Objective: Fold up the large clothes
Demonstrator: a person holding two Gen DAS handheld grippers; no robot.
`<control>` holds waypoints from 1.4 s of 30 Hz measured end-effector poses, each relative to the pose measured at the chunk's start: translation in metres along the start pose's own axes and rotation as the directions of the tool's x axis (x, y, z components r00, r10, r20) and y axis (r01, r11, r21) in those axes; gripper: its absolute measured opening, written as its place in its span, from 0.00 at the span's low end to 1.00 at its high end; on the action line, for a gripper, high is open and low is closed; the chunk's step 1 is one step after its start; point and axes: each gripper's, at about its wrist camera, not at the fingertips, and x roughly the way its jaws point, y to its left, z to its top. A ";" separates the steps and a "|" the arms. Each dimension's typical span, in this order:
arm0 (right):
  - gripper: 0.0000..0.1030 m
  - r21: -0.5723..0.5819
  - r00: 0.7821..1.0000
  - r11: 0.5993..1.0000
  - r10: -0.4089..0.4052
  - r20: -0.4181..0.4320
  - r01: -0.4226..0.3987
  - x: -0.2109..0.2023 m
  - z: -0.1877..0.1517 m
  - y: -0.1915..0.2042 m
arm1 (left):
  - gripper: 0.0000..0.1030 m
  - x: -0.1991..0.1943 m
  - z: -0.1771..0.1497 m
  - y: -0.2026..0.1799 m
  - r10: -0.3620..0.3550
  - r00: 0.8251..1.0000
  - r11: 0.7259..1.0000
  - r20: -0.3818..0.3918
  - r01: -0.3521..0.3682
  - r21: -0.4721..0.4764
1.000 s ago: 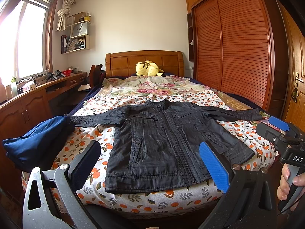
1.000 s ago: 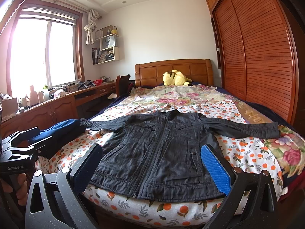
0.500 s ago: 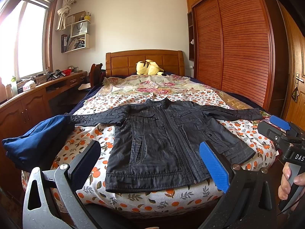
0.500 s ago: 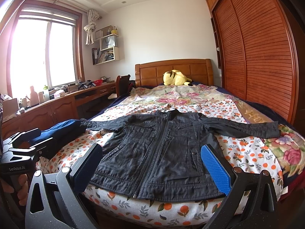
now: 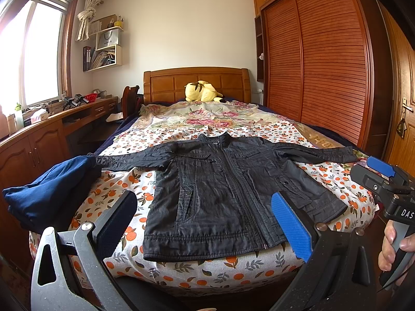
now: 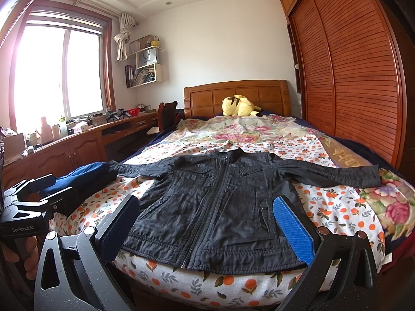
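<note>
A black zip jacket (image 5: 223, 194) lies flat, front up, on the foot of the bed, sleeves spread out to both sides; it also shows in the right wrist view (image 6: 220, 207). My left gripper (image 5: 205, 225) is open and empty, held off the foot of the bed short of the jacket's hem. My right gripper (image 6: 207, 228) is open and empty too, also short of the hem. Each gripper shows at the edge of the other's view: the right one (image 5: 384, 181) and the left one (image 6: 39, 194).
A folded navy garment (image 5: 49, 194) sits at the bed's near left corner. The bed (image 5: 181, 272) has a floral sheet with orange print. A yellow plush toy (image 5: 202, 92) lies at the headboard. A wooden desk (image 5: 39, 134) runs along the left, a wardrobe (image 5: 324, 64) on the right.
Both grippers stay almost still; the views shift only slightly. The jacket has not moved.
</note>
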 end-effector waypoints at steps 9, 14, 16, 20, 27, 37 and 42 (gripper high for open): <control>1.00 -0.027 0.999 1.000 0.005 -0.048 -0.006 0.022 -0.004 -0.003 | 1.00 0.031 -0.019 0.013 0.033 0.998 0.999 -0.051 -0.034 -0.005; 1.00 -0.051 0.996 0.999 -0.019 -0.090 0.014 0.049 -0.005 -0.008 | 1.00 0.062 -0.035 0.030 0.049 0.992 0.998 -0.113 -0.054 -0.035; 1.00 -0.047 0.994 0.999 -0.021 -0.108 0.016 0.063 -0.005 -0.011 | 1.00 0.074 -0.041 0.037 0.058 0.991 0.997 -0.123 -0.064 -0.044; 1.00 -0.060 0.991 0.998 -0.034 -0.130 0.026 0.091 -0.003 -0.011 | 1.00 0.101 -0.054 0.053 0.091 0.984 0.994 -0.156 -0.099 -0.044; 1.00 -0.069 0.987 0.998 -0.023 -0.161 0.012 0.145 0.003 -0.013 | 1.00 0.145 -0.064 0.080 0.118 0.970 0.990 -0.211 -0.131 -0.048; 1.00 -0.070 0.976 0.995 0.051 -0.210 -0.067 0.204 0.005 -0.008 | 1.00 0.194 -0.063 0.132 0.151 0.954 0.986 -0.259 -0.163 -0.026; 1.00 -0.083 0.971 0.991 0.083 -0.224 -0.104 0.230 0.010 -0.004 | 1.00 0.218 -0.058 0.163 0.143 0.941 0.986 -0.306 -0.162 -0.038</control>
